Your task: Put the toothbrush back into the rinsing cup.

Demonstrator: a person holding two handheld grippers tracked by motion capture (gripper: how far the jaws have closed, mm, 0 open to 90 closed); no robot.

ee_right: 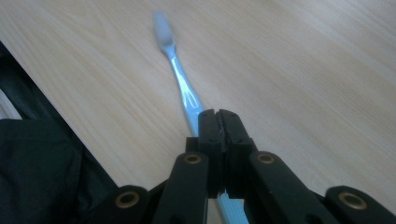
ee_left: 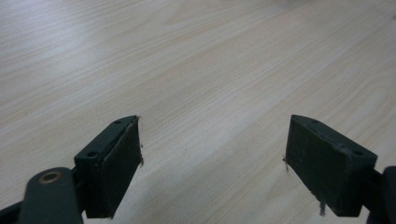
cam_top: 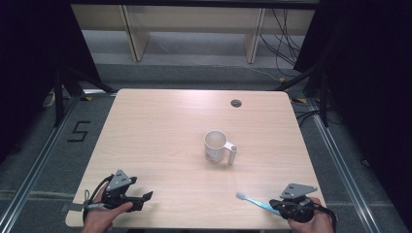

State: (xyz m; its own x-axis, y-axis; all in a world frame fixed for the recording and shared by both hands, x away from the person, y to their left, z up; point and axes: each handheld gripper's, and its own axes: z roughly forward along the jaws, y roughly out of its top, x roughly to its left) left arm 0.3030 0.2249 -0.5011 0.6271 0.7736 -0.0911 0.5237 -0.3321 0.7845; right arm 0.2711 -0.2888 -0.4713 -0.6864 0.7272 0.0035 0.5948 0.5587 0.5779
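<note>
The right gripper [ee_right: 218, 122] is clamping its two black jaws together on the handle of a light blue toothbrush [ee_right: 180, 79], the pads pressing on it with almost no gap showing between them. The toothbrush is running from the jaws up and away over the pale wooden table [ee_right: 299, 70], its whitish, blurred head lying at the far end, and a short piece of handle is showing below the jaws. The table edge is cutting diagonally across the left, with dark fabric [ee_right: 37, 163] lying beyond it.
</note>
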